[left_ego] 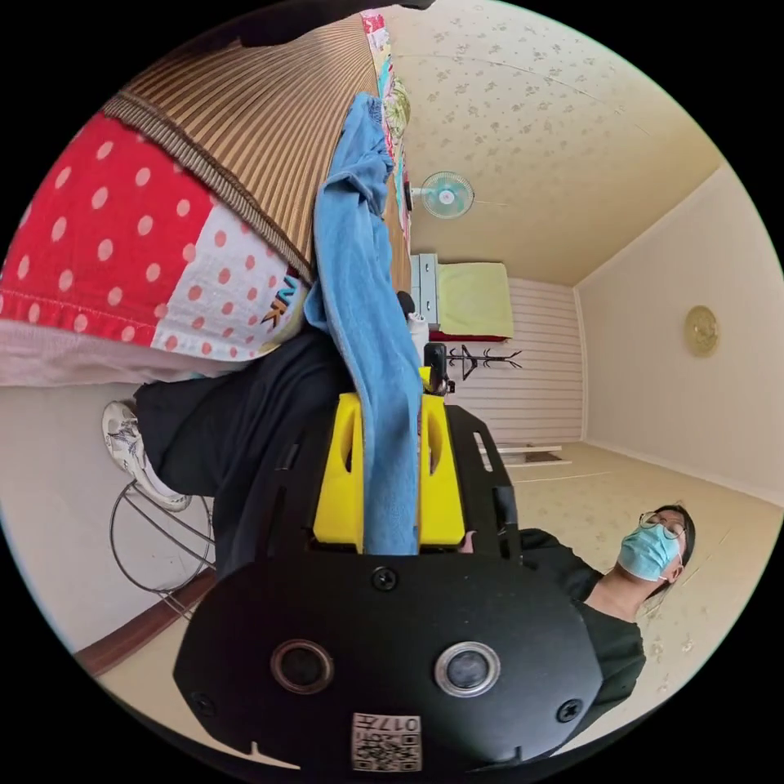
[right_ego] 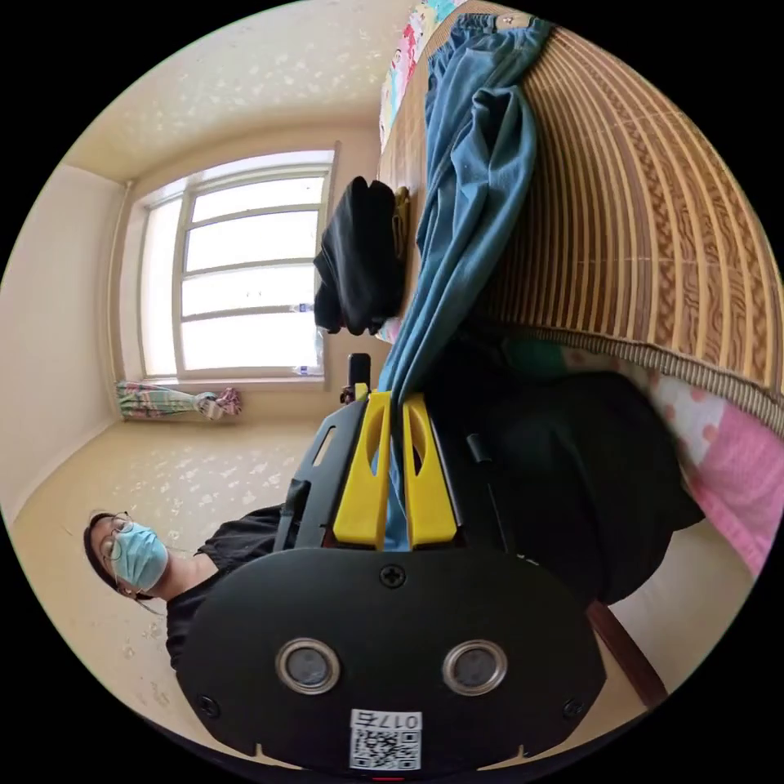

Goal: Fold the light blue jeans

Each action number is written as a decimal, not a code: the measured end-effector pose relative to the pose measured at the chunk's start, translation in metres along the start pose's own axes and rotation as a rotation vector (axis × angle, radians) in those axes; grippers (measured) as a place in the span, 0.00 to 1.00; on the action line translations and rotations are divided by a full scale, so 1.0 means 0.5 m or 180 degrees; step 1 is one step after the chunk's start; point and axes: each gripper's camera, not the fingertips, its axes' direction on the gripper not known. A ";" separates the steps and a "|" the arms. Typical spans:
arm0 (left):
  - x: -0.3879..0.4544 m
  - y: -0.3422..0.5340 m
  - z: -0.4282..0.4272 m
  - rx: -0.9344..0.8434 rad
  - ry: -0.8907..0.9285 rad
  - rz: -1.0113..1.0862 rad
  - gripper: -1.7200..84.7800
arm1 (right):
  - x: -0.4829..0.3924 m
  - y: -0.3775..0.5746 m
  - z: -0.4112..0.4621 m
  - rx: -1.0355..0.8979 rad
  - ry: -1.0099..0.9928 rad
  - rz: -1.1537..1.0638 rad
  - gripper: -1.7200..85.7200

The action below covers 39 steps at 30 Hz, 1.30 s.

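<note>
Nearest, the left tongs [left_ego: 390, 457] are clamping both yellow jaws on a band of the light blue jeans [left_ego: 359, 269], and the right tongs [right_ego: 394, 465] are likewise pinching the same jeans [right_ego: 465, 204], likely to pull the cloth straight for a fold. Beyond the jaws, the jeans are trailing from each grip onto the striped woven mat [left_ego: 253, 122] covering the bed, with a red polka-dot cover [left_ego: 106, 237] hanging at the bed's edge. Farthest, a wall fan [left_ego: 445, 194] and a window [right_ego: 245, 269] are showing; no brand writing is legible.
</note>
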 end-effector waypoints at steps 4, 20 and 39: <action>0.051 0.012 0.035 -0.0149 0.0507 0.0298 0.03 | -0.052 0.051 -0.070 0.0279 -0.0183 -0.0184 0.05; -0.042 0.112 0.090 0.0154 -0.0039 0.0377 0.17 | -0.046 0.289 -0.014 0.0874 0.0621 -0.0271 0.16; -0.026 0.228 0.235 0.0101 0.0604 0.1200 0.03 | -0.165 0.446 0.188 0.1189 0.0029 -0.1430 0.05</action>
